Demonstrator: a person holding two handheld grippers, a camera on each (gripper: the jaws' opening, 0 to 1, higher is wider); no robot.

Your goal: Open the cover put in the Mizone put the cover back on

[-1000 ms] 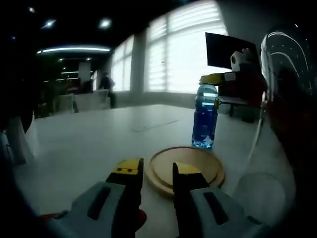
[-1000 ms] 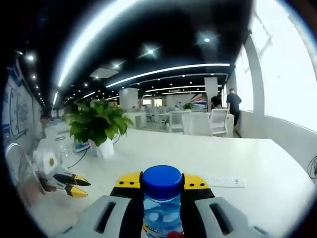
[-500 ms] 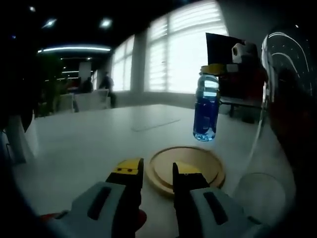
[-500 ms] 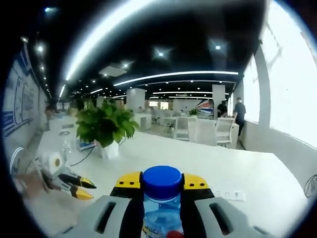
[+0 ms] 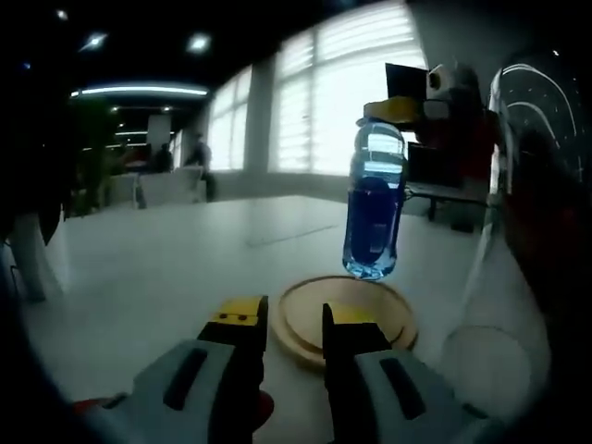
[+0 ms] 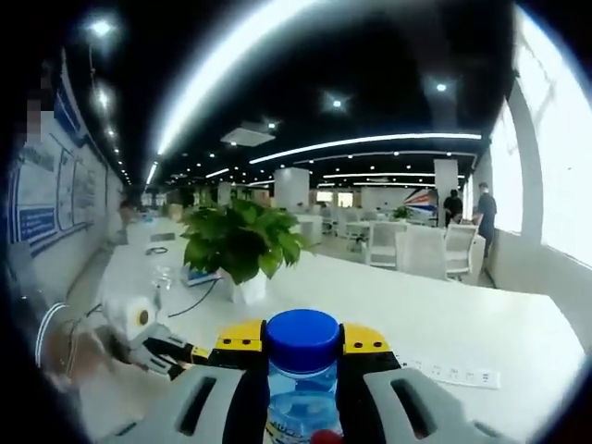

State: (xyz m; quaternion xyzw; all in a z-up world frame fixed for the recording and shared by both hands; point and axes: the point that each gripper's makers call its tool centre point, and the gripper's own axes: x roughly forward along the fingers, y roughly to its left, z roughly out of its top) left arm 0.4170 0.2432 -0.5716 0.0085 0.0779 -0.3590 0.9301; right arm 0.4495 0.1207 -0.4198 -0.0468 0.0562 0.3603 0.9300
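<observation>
My right tool [image 6: 302, 344] has its 2 yellow-tipped jaws closed on the neck of the bottle [image 5: 373, 208], just under the blue cap [image 6: 302, 337], and holds it hanging clear of the worktop [image 5: 166, 268]. My left tool [image 5: 292, 319] sits low over the worktop, level, its 2 jaws parallel with a narrow gap between them, gripping nothing.
</observation>
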